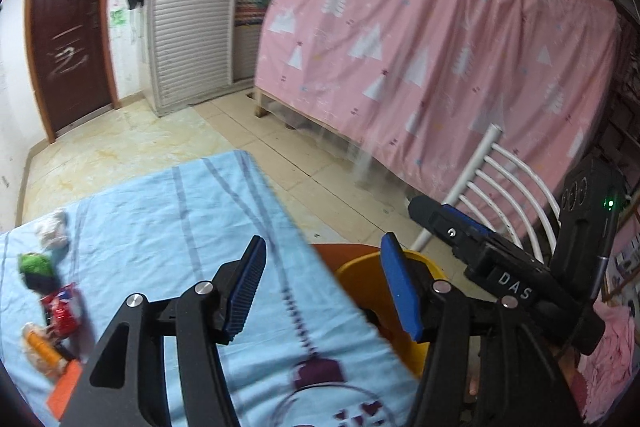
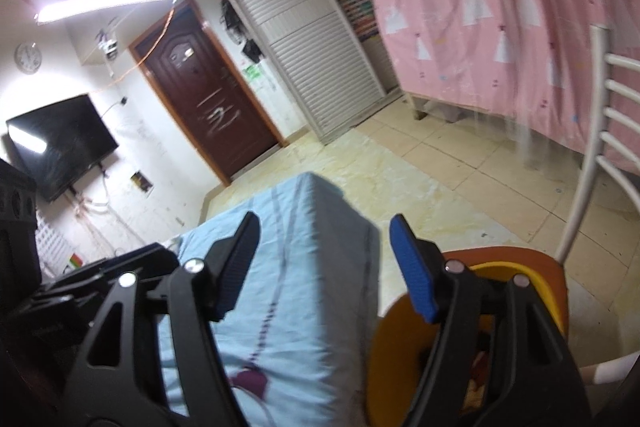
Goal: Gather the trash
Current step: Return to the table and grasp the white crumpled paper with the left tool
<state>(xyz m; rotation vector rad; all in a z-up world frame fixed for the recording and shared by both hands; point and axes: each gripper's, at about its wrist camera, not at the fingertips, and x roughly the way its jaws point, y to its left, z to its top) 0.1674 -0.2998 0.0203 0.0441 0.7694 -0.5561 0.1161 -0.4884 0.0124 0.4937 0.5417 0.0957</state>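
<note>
Trash lies at the left end of the table with the light blue cloth (image 1: 168, 211): a crumpled white wrapper (image 1: 52, 229), a green and black packet (image 1: 36, 269), a red snack packet (image 1: 64, 309), an orange tube in clear wrap (image 1: 40, 347) and an orange card (image 1: 66, 387). A yellow bin (image 1: 362, 281) stands on an orange chair seat by the table's right edge; it also shows in the right wrist view (image 2: 504, 273). My left gripper (image 1: 324, 291) is open and empty above the table edge. My right gripper (image 2: 326, 267) is open and empty above the table corner and bin.
A white chair back (image 1: 496, 179) rises behind the bin. A pink curtained bunk (image 1: 440, 39) fills the right side. Tiled floor (image 1: 132, 143), a brown door (image 1: 68, 39) and a white louvred wardrobe (image 1: 192, 7) lie beyond. A wall television (image 2: 60, 143) hangs at left.
</note>
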